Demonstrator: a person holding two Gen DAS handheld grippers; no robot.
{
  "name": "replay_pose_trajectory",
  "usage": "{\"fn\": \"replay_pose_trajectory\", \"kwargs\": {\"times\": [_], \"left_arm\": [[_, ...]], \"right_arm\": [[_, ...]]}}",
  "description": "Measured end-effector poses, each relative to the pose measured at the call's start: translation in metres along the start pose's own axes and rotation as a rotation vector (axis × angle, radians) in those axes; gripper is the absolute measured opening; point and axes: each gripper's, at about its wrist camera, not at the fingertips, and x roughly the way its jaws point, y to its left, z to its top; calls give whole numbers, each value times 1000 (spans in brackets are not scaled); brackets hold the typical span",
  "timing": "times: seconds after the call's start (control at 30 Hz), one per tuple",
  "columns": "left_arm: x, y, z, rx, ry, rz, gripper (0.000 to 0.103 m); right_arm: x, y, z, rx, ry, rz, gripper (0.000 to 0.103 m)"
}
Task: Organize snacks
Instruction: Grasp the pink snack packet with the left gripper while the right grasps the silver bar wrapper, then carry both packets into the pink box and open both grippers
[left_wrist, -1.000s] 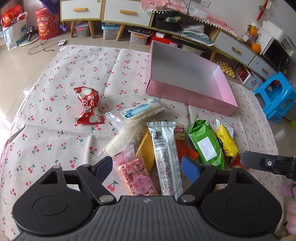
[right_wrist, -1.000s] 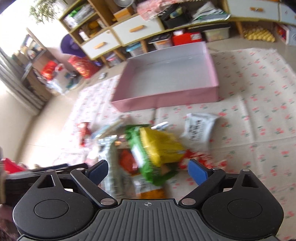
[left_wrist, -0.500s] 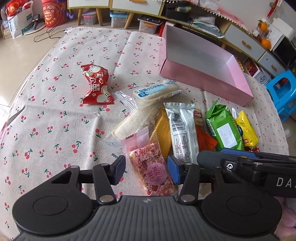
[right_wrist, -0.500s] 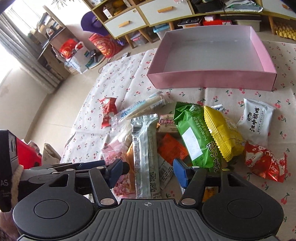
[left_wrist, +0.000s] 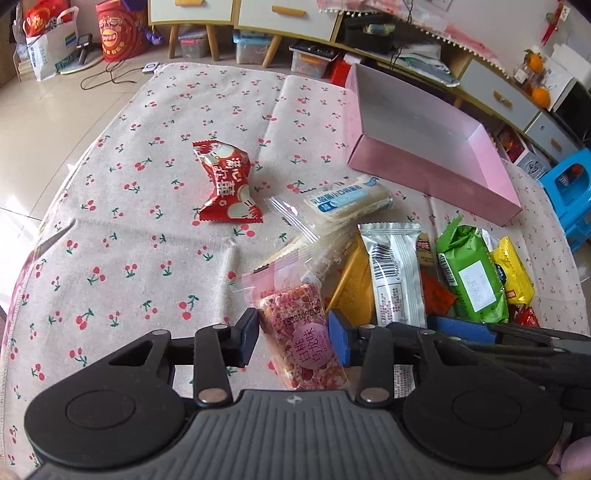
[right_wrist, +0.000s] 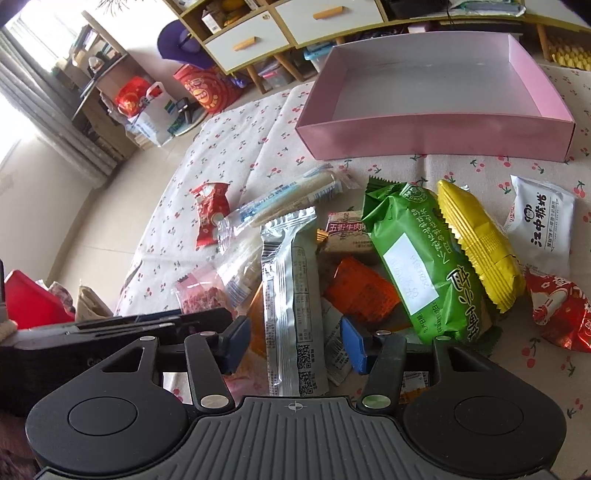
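Snacks heaped on counter short of empty pink box (left_wrist: 436, 173); left gripper (left_wrist: 293, 338) jaws narrow, touching pink snack bar (left_wrist: 301, 343); right gripper (right_wrist: 293, 341) jaws part-open astride silver packet (right_wrist: 291, 295); wrappers light, slippery, crushable; grip mid-body.

Readable text from my two views:
- Pink snack bar (left_wrist: 303, 343) between my left fingers (left_wrist: 248, 338): round sticker "白桃乌龙味", date code printed upside down, reads roughly "20210202".
- White packet (right_wrist: 543, 221): "江中猴姑".
- Small beige packet (right_wrist: 347, 236): red label "五香牛肉".
- Green packet (right_wrist: 424, 266): large characters along its edge that I can't make out, plus a white sticker with faint digits, illegible.
- Silver bar (right_wrist: 295, 306): QR codes and fine print, too small.
- Red candy pack (left_wrist: 227, 188): white characters, not legible.
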Motion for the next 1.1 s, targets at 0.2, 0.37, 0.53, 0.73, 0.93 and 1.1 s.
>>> {"fn": "replay_pose_trajectory", "kwargs": {"times": [0.2, 0.37, 0.53, 0.73, 0.93, 1.1], "left_arm": [[0, 14, 3, -67, 4, 13, 42], [1, 12, 3, -92, 12, -1, 61], [9, 11, 0, -110, 35, 6, 63], [15, 9, -4, -115, 61, 29, 48], [6, 15, -6, -136, 41, 11, 33], [-6, 16, -4, -148, 7, -18, 32]], "right_arm": [[5, 21, -11, -160, -32, -71, 54], [7, 30, -17, -239, -44, -96, 57], [6, 32, -19, -259, -60, -116, 54], [5, 30, -18, -254, -74, -141, 32], [1, 25, -12, -185, -55, -83, 30], [-11, 24, -7, -130, -69, -21, 30]]}}
